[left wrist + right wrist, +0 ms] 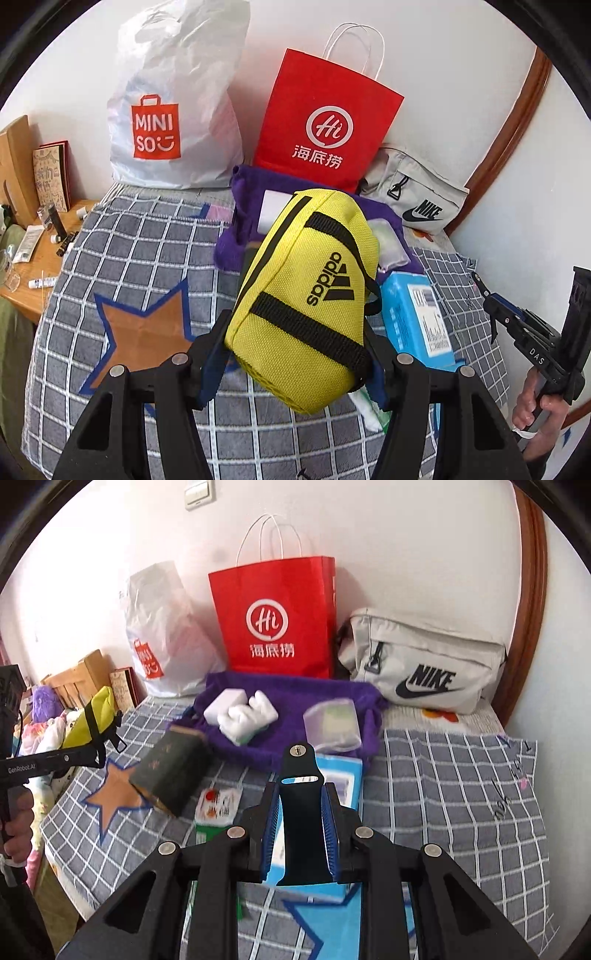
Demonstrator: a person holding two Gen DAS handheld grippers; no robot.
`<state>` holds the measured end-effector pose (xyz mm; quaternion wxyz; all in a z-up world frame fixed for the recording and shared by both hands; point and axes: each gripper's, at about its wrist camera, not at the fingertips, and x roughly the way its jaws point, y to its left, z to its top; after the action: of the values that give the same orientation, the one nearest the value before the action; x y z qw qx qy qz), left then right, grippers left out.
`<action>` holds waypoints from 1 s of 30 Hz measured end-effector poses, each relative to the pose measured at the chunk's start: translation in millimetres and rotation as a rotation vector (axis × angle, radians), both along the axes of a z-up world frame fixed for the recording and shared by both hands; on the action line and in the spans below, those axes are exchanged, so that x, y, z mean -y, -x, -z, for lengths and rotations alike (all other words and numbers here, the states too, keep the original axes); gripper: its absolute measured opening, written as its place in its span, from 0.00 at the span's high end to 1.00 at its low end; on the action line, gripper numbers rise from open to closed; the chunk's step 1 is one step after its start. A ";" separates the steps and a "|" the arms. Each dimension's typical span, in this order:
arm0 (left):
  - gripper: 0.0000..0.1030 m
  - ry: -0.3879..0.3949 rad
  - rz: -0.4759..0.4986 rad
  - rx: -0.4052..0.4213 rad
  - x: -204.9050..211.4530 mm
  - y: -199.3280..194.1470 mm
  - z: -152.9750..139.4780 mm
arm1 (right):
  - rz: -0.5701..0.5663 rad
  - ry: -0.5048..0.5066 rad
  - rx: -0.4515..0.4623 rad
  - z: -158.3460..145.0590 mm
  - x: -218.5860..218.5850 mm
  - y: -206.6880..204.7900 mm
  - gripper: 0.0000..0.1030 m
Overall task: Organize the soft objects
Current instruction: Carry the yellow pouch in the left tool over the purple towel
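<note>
My left gripper (pixel 295 354) is shut on a yellow Adidas pouch (pixel 306 295) and holds it above the checked bed cover; the pouch also shows at the left of the right wrist view (pixel 94 716). My right gripper (pixel 299 830) is shut on a black phone-holder-like bracket (pixel 301 812) and hovers over a light blue box (pixel 341 775). A purple cloth bag (pixel 295 709) lies flat behind, with white soft packs (pixel 243 712) and a clear pouch (pixel 332 723) on it. The right gripper also shows at the right edge of the left wrist view (pixel 517 325).
A red Haidilao paper bag (pixel 277 620), a white Miniso plastic bag (pixel 173 110) and a grey Nike bag (pixel 424 664) stand against the wall. A dark tin (pixel 170 771) and snack packets (pixel 218 805) lie on the cover. A wooden bedside table (pixel 33 266) with small items is at left.
</note>
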<state>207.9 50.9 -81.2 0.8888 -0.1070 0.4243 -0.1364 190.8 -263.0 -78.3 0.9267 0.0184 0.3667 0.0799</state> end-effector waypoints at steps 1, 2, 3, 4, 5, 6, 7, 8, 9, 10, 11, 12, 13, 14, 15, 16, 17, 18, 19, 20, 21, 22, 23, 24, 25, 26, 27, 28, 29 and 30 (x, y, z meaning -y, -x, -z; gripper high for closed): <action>0.42 -0.001 0.001 -0.001 1.7 -4.8 -1.0 | 0.002 -0.002 0.002 -1.3 0.3 -5.1 0.77; 0.42 -0.002 0.001 -0.002 2.5 -8.0 -1.6 | 0.004 -0.006 0.004 -2.5 0.6 -10.3 0.77; 0.42 -0.003 0.004 -0.004 4.9 -13.4 -2.3 | 0.005 -0.010 0.007 -3.8 0.6 -15.1 0.77; 0.42 -0.002 0.007 -0.004 6.3 -16.3 -3.2 | 0.005 -0.014 0.010 -4.8 0.8 -20.6 0.77; 0.42 0.000 0.013 -0.005 8.2 -19.5 -3.6 | 0.005 -0.016 0.013 -5.2 0.8 -23.8 0.77; 0.42 0.004 0.018 -0.006 10.5 -23.5 -4.3 | 0.002 -0.015 0.010 -5.5 0.4 -29.0 0.77; 0.42 0.005 0.019 -0.006 12.7 -27.0 -5.1 | -0.001 -0.010 0.009 -5.8 -0.5 -34.0 0.77; 0.42 0.004 0.019 -0.008 15.3 -31.0 -5.9 | -0.002 -0.004 0.008 -6.3 -1.8 -37.4 0.77; 0.42 0.004 0.024 -0.010 17.8 -35.0 -6.3 | -0.006 0.001 0.006 -6.8 -2.9 -41.1 0.77; 0.42 0.001 0.028 -0.014 20.0 -37.8 -6.3 | -0.010 0.005 0.005 -7.7 -3.2 -45.4 0.77; 0.42 -0.006 0.033 -0.021 22.7 -41.3 -6.1 | -0.011 0.008 0.007 -8.6 -2.9 -48.2 0.77; 0.42 -0.017 0.039 -0.024 25.9 -45.8 -6.1 | -0.009 0.010 0.008 -9.5 -2.5 -51.7 0.77; 0.42 -0.023 0.041 -0.022 28.2 -49.0 -6.6 | -0.006 0.011 0.008 -10.5 -1.8 -56.1 0.77; 0.42 -0.025 0.044 -0.019 30.1 -52.3 -7.4 | -0.003 0.010 0.008 -10.8 -1.3 -58.9 0.77; 0.42 -0.022 0.045 -0.017 30.9 -55.6 -7.8 | 0.003 0.007 0.010 -11.1 -0.5 -63.0 0.77; 0.42 -0.015 0.045 -0.012 31.2 -59.8 -8.1 | 0.007 0.003 0.013 -11.3 0.2 -66.7 0.77; 0.42 -0.010 0.042 -0.010 31.4 -63.4 -8.2 | 0.009 0.000 0.016 -11.6 0.8 -69.7 0.77; 0.42 -0.007 0.037 -0.010 31.5 -68.0 -7.8 | 0.013 -0.002 0.016 -11.4 1.3 -74.0 0.77; 0.42 -0.007 0.036 -0.011 32.0 -72.0 -7.2 | 0.018 -0.004 0.017 -11.1 1.6 -78.3 0.77; 0.42 -0.009 0.036 -0.012 32.7 -76.1 -6.4 | 0.021 -0.005 0.019 -10.9 1.7 -82.2 0.77; 0.42 -0.014 0.034 -0.015 33.4 -81.5 -5.2 | 0.022 -0.004 0.017 -10.3 1.2 -86.9 0.77; 0.42 -0.015 0.032 -0.015 33.8 -84.3 -4.4 | 0.022 -0.002 0.014 -9.3 1.1 -92.4 0.77; 0.42 -0.013 0.031 -0.013 33.9 -87.9 -3.6 | 0.025 -0.002 0.016 -8.6 1.1 -95.6 0.77; 0.42 -0.010 0.032 -0.015 33.8 -92.1 -2.3 | 0.029 -0.004 0.018 -7.6 1.1 -100.6 0.77; 0.42 -0.010 0.030 -0.019 33.6 -96.6 -0.8 | 0.026 -0.009 0.018 -6.1 1.1 -105.5 0.77; 0.42 -0.011 0.025 -0.020 33.4 -100.5 -0.4 | 0.025 -0.012 0.018 -5.0 1.1 -108.8 0.77; 0.42 -0.011 0.024 -0.017 33.4 -104.0 -0.4 | 0.027 -0.014 0.018 -4.0 1.4 -112.3 0.77; 0.42 -0.011 0.024 -0.015 33.4 -106.2 -0.5 | 0.028 -0.015 0.018 -3.3 1.6 -115.7 0.77; 0.42 -0.009 0.022 -0.015 33.0 -109.5 -0.5 | 0.029 -0.017 0.017 -2.4 2.3 -119.5 0.77; 0.42 -0.008 0.018 -0.015 32.9 -113.4 -0.2 | 0.030 -0.021 0.016 -1.5 3.3 -123.9 0.77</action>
<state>321.3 18.1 -80.9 0.8848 -0.1006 0.4322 -0.1422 314.7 -266.3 -76.8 0.9305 0.0331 0.3581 0.0699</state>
